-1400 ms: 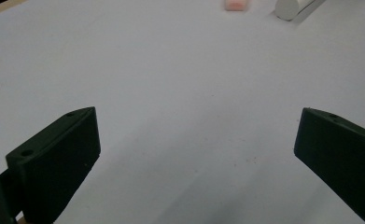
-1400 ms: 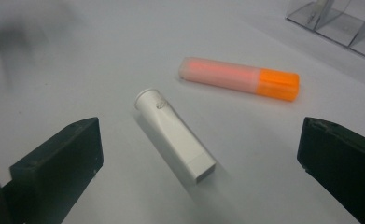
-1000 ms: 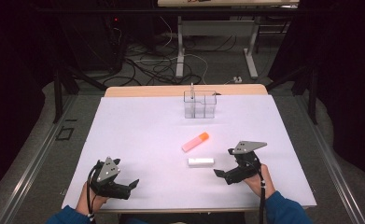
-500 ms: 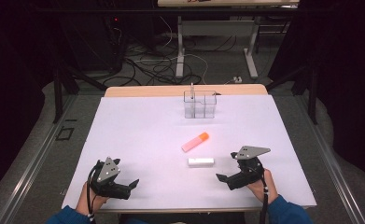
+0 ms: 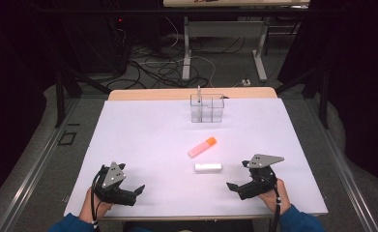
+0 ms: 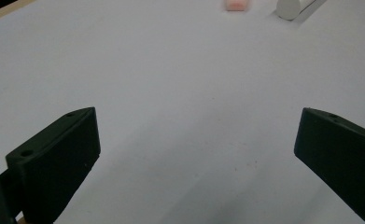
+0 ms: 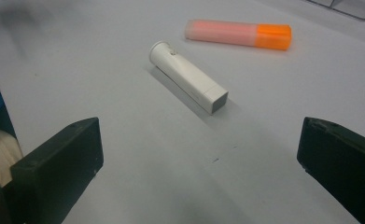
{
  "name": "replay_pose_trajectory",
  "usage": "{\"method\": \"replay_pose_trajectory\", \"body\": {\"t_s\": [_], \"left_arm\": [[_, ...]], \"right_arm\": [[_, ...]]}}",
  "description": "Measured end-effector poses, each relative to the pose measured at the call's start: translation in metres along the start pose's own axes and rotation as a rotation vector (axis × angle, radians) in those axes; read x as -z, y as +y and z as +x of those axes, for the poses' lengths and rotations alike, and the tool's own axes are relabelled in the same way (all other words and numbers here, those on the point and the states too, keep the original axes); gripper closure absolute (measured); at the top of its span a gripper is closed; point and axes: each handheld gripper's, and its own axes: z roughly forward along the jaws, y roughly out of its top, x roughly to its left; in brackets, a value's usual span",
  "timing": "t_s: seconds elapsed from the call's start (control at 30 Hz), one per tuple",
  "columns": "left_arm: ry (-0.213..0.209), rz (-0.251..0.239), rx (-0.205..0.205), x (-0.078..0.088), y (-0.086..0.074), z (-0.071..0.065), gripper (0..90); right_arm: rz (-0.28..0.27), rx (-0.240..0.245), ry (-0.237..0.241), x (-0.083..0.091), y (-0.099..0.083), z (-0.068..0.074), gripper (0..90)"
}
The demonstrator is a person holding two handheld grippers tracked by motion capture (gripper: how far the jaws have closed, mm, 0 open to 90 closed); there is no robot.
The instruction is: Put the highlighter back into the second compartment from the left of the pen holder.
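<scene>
I hold my right gripper [image 5: 239, 180] low over the near right part of the white surface [image 5: 143, 140], its jaws spread wide and grasping nothing. In the right gripper view, the white tube [image 7: 188, 77] lies flat on the surface just ahead of the spread jaws, its round flanged end pointing away and its square grey end toward me. Beyond it, the pink highlighter [image 7: 238, 33] with an orange cap also lies flat, close to the tube but not touching it. From the high view, the white tube [image 5: 208, 167] sits right of centre toward the near edge, near my right gripper, with the pink highlighter [image 5: 202, 147] just behind it at a slant. My left gripper [image 5: 134, 192] rests at the near left corner, its jaws likewise parted and empty, well apart from both items. A clear organizer [image 5: 207, 107] stands at the middle of the far edge.
</scene>
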Motion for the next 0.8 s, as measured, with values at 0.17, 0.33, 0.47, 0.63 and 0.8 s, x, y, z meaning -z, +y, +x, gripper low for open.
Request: {"method": "replay_pose_trajectory", "body": {"t_s": [0.17,0.33,0.47,0.63,0.8], "left_arm": [[-0.008,-0.004,0.015,-0.004,0.005,0.002,0.3],[-0.017,0.012,0.007,-0.010,0.013,0.002,0.1],[-0.031,0.025,-0.005,-0.017,0.022,0.002,0.1],[-0.038,0.033,-0.033,-0.029,0.035,0.002,0.1],[-0.055,0.046,-0.042,-0.042,0.049,0.000,0.2]], "right_arm": [[0.025,-0.006,0.009,0.001,-0.003,-0.001,0.0],[0.004,0.008,-0.007,0.002,-0.006,0.000,0.0],[0.015,-0.002,-0.013,0.003,-0.007,0.001,0.0],[0.010,0.014,-0.005,0.003,-0.006,0.003,0.0],[0.007,0.015,-0.003,0.004,-0.005,0.004,0.1]]}}
